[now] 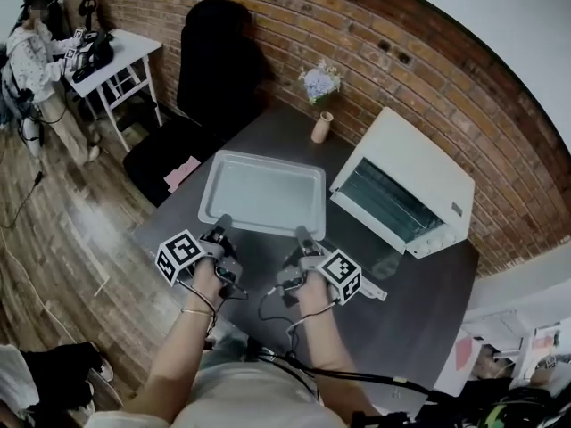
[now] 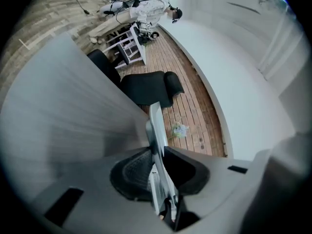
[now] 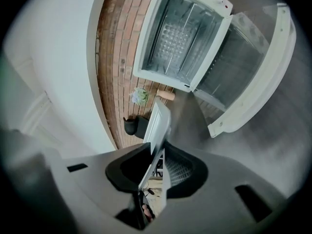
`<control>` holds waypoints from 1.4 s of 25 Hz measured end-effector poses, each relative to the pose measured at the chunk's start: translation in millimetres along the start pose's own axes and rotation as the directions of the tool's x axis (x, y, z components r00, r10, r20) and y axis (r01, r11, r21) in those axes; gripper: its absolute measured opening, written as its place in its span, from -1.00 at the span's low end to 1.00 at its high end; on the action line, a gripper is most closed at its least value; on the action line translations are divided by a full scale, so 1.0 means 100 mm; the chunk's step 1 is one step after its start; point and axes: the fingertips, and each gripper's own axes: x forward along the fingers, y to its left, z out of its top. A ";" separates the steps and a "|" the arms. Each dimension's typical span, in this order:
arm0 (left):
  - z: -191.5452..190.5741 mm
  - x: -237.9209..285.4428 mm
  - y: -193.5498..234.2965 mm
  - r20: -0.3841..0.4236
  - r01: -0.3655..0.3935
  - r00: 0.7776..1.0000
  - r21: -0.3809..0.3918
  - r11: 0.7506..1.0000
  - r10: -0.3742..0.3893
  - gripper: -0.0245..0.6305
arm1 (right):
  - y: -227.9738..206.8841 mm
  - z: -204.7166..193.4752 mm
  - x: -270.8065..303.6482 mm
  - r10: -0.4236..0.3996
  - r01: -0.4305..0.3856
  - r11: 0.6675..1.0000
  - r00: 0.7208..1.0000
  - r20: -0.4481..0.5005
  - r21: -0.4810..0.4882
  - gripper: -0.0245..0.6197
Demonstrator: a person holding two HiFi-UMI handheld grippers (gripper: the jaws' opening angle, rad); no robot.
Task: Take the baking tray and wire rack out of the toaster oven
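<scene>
1. Grey metal, the baking tray (image 1: 263, 193) lay straight ahead of both my grippers. Its long axis ran across from one gripper to the other, and its near long rim was in my grasp.
2. My left gripper (image 1: 219, 230) was clamped on that rim toward its left corner, and my right gripper (image 1: 302, 236) on the same rim toward its right corner. In each gripper view the thin edge ran between the pads.
3. So the tray was already out of the oven, held about level over the dark table (image 1: 419, 319). I could not tell whether its underside touched the top.
4. The toaster oven (image 1: 419, 163) stood ahead and to the right of my right gripper. Its door (image 3: 243, 62) hung open, close by that gripper's right side.
5. I could not make out the wire rack for certain inside the cavity. I judged it still to be fetched, with my right hand the nearer one.
6. Beyond the tray's far edge stood a small vase (image 1: 321, 127), with a black chair (image 1: 214, 69) farther off ahead and to the left. I judged the open door to be the thing to keep the tray's right corner away from.
</scene>
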 end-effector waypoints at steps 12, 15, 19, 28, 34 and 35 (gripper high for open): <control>0.64 -0.32 0.45 0.123 -0.057 0.990 -0.066 0.996 0.065 -0.71 | 0.03 -0.66 0.55 -0.022 0.018 1.000 0.989 -0.149 -0.024 -0.66; 0.70 -0.34 0.58 0.130 -0.069 0.988 -0.085 0.994 0.079 -0.71 | -0.03 -0.76 0.63 -0.038 0.033 0.999 0.985 -0.166 -0.030 -0.66; 0.74 -0.33 0.78 0.131 -0.088 0.986 -0.111 0.990 0.102 -0.71 | -0.16 -0.86 0.73 -0.063 0.058 0.998 0.981 -0.183 -0.033 -0.66; 0.77 -0.29 1.12 0.120 -0.130 0.982 -0.150 0.980 0.148 -0.72 | -0.43 -1.00 0.87 -0.118 0.113 0.993 0.971 -0.207 -0.032 -0.66; 0.75 -0.25 1.31 0.109 -0.156 0.978 -0.170 0.973 0.176 -0.71 | -0.61 -1.04 0.93 -0.151 0.149 0.989 0.966 -0.212 -0.027 -0.66; 0.75 -0.25 1.34 0.107 -0.160 0.978 -0.170 0.972 0.179 -0.71 | -0.64 -1.05 0.93 -0.156 0.154 0.988 0.965 -0.212 -0.024 -0.66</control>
